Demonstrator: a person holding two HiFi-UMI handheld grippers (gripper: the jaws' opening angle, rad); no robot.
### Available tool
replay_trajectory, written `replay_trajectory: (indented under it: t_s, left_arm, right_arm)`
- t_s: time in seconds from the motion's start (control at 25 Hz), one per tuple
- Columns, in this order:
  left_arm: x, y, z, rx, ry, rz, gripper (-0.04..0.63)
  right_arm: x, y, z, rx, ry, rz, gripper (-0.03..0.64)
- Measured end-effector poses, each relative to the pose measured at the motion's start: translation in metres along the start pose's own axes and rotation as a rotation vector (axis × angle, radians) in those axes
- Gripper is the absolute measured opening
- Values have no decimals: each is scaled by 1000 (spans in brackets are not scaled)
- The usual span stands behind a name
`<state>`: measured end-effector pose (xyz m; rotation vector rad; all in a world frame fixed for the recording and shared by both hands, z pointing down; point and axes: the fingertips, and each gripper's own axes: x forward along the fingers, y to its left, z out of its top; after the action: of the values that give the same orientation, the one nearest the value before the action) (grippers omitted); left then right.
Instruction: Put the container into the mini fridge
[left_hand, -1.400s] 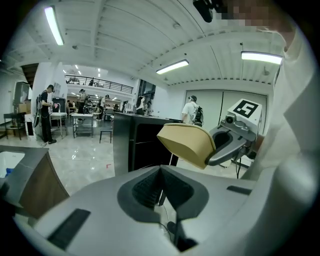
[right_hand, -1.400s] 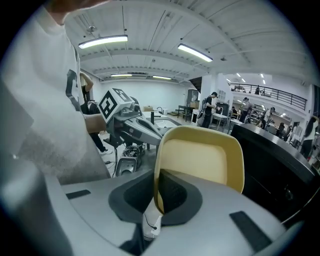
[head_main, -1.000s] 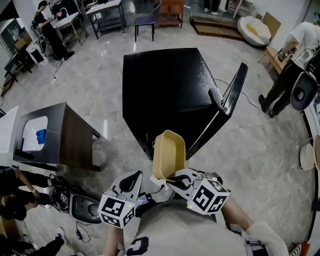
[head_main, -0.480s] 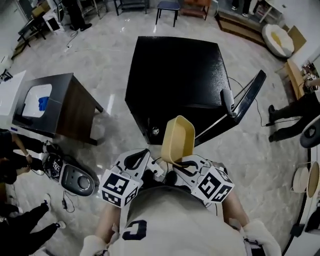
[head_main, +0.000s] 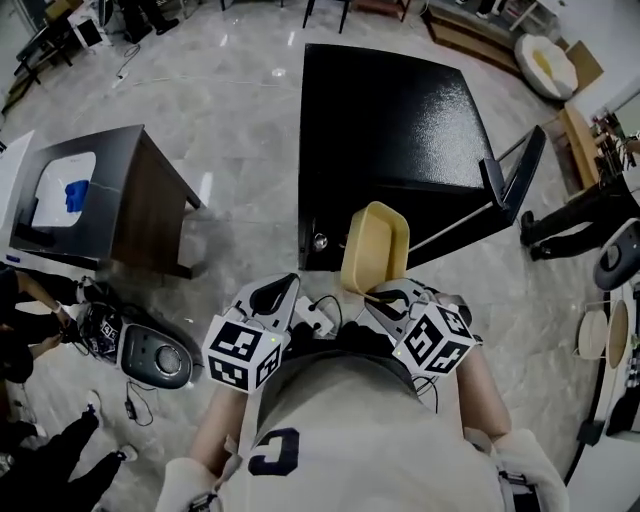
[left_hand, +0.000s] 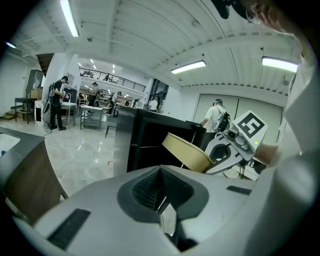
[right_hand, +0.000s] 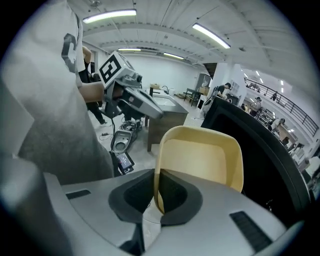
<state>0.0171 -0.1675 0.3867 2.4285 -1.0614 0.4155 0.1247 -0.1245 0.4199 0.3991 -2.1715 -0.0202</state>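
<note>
Mini fridge (head_main: 390, 120) closer in the head view than a second ago, left gripper (head_main: 272, 292) low near the body, jaws together, seemingly empty, yellow container (head_main: 375, 245) upright before the fridge's open front, right gripper (head_main: 385, 296) clamped on its rim.

Container (head_main: 375, 248): smooth matt cream plastic. Mini fridge (head_main: 390, 120): black, finely pebbled, faint sheen. Floor (head_main: 240, 110): glossy polished marble-look tile.

Glossy grey floor (head_main: 240, 120) carries the black mini fridge (head_main: 390, 120) far centre, a dark counter (head_main: 125, 165) to its left, and a round black device (head_main: 155, 358) near left.
</note>
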Motion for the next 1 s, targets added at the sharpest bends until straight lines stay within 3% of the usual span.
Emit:
replay_trajectory:
  t_s: [0.2, 0.4, 0.6, 0.72, 1.0]
  left_arm:
    - [-12, 12, -1, 10, 0, -28, 54]
    - [-4, 21, 1, -13, -6, -6, 54]
    - [12, 16, 10, -125, -6, 4, 54]
    - [22, 11, 24, -105, -17, 55, 54]
    - [51, 17, 12, -111, 80, 217, 54]
  right_arm:
    - [34, -6, -21, -23, 115, 14, 34]
    - [67, -35, -55, -98, 209, 16, 34]
    - [93, -64, -90, -163, 252, 51, 34]
    - [105, -79, -113, -190, 269, 87, 35]
    - [137, -112, -151, -241, 273, 132, 35]
